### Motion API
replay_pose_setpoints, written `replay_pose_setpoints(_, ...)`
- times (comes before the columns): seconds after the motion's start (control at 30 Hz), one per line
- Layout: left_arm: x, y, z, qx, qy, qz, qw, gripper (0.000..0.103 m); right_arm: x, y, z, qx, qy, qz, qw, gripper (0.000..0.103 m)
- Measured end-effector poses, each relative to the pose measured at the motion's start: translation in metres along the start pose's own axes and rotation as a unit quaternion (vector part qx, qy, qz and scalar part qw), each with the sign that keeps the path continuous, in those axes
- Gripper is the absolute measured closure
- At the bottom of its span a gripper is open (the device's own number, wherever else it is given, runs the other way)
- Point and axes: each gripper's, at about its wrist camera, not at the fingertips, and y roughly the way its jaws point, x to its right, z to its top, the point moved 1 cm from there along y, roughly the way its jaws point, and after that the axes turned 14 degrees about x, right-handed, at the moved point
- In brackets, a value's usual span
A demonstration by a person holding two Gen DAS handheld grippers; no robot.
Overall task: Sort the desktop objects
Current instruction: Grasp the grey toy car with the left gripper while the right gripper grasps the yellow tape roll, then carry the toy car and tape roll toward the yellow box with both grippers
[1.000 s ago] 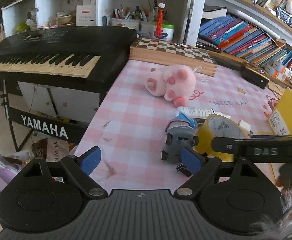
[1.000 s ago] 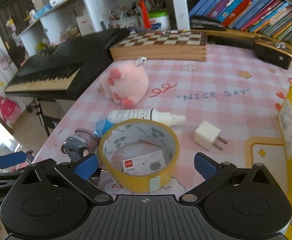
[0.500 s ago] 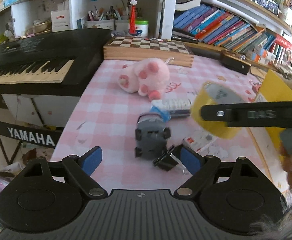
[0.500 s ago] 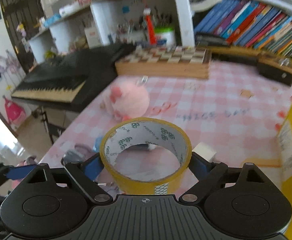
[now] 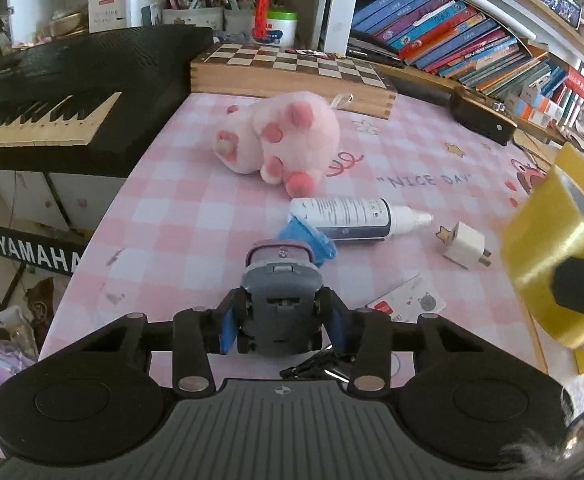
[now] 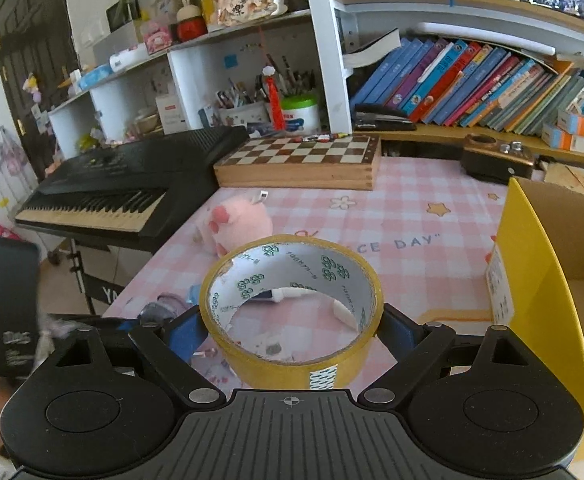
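Note:
My left gripper (image 5: 279, 326) is shut on a grey toy car (image 5: 279, 300) lying upside down on the pink checked table. My right gripper (image 6: 292, 328) is shut on a yellow tape roll (image 6: 292, 344) and holds it in the air above the table; the roll also shows at the right of the left wrist view (image 5: 552, 256). On the table lie a pink plush toy (image 5: 283, 136), a white spray bottle (image 5: 352, 222), a white charger plug (image 5: 466, 244), a small card (image 5: 406, 304) and a blue wrapper (image 5: 310, 238). A black binder clip (image 5: 316, 366) lies under the left gripper.
A yellow cardboard box (image 6: 548, 280) stands open at the right. A wooden chessboard box (image 5: 292, 74) lies at the back, a black keyboard (image 5: 51, 92) is off the table's left edge, and a brown box (image 6: 496, 160) and bookshelves line the back.
My left gripper moved forward and shut on the toy car. My right gripper lifted the tape roll higher and to the right, toward the yellow box.

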Motion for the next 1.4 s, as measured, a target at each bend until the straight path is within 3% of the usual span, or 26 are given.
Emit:
replay_pose_setpoints(0.1,-0.002,-0.005,0.000,0.011,-0.003,0.002,0.9999,0.063,-0.002,-0.007,-0.002,0.001,-0.004,-0.004,1.000,0.011)
replay_pose_setpoints(0.23,-0.005,-0.031,0.014,0.059,0.000,0.004,0.9983,0.063,-0.005,-0.019,-0.001,0.011,-0.008,-0.010,1.000,0.011)
replay_pose_setpoints(0.5,-0.009,-0.097,0.036,0.105,-0.009,-0.033,0.9939,0.063,-0.008,-0.049,0.004,0.029,-0.008,-0.010,1.000,0.011)
replay_pose_setpoints(0.9,-0.003,-0.165,0.006,0.099,-0.034,-0.069,0.9921,0.063,-0.017,-0.097,-0.010,0.024,-0.004,-0.001,1.000,0.011)
replay_pose_setpoints(1.4,0.015,-0.200,-0.025,0.084,-0.029,-0.106,0.9904,0.063,-0.017,-0.138,-0.034,0.001,0.014,-0.012,1.000,0.011)
